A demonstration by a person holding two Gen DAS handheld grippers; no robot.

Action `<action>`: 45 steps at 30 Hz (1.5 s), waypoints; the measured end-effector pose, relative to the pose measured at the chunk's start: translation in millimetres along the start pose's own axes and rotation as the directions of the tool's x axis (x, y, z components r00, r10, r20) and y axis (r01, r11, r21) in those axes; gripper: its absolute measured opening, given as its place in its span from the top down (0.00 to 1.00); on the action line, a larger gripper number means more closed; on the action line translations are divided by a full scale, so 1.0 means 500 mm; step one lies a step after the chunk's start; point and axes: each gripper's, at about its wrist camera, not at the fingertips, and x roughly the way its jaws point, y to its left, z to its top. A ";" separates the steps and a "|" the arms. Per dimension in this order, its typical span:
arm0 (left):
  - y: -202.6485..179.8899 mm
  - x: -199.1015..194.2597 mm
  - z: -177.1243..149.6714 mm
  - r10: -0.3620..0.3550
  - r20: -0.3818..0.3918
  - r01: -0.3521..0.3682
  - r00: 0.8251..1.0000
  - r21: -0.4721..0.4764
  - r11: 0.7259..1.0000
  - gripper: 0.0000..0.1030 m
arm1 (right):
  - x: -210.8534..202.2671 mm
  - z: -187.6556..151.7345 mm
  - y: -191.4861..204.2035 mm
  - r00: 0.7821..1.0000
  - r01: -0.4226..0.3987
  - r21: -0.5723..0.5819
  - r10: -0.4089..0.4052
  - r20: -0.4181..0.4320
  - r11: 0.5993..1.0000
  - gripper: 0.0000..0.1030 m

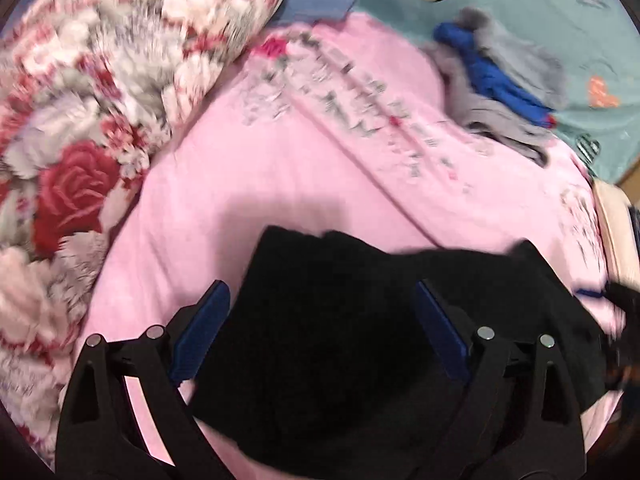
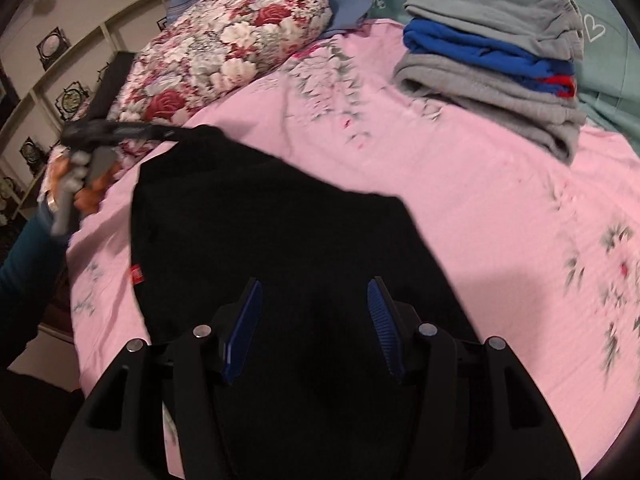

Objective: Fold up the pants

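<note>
Black pants [image 1: 340, 340] lie in a flat folded bundle on the pink floral bedsheet [image 1: 280, 168]. My left gripper [image 1: 320, 292] hovers over them, wide open, its blue pads [image 1: 200, 332] apart with the cloth spread below. In the right wrist view, the pants [image 2: 260, 240] show a small red label [image 2: 136, 271] at their left edge. My right gripper [image 2: 315, 284] is open above their near end, and nothing is pinched between its fingers. The left gripper [image 2: 120, 130], held by a hand [image 2: 88, 196], is blurred at the pants' far left corner.
A red-and-white floral quilt [image 2: 224, 52] is bunched at the far left of the bed. A stack of folded grey and blue clothes [image 2: 492, 64] sits at the far right on the sheet. White wall shelves [image 2: 60, 80] stand beyond the bed's left edge.
</note>
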 end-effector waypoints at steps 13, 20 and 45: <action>0.045 0.028 0.034 -0.098 0.104 0.115 0.990 -0.164 0.980 0.76 | 0.017 -0.033 0.030 0.995 -0.098 0.066 0.099 -0.015 0.993 0.39; 0.073 0.072 0.059 0.000 0.043 0.010 0.999 -0.234 0.972 0.46 | 0.052 -0.066 0.086 0.964 -0.257 0.074 0.262 -0.056 0.964 0.35; -0.055 0.003 -0.149 0.160 0.006 -0.156 0.987 0.251 0.955 0.13 | -0.569 -0.836 -0.220 0.853 -0.165 0.976 -0.476 0.214 0.144 0.22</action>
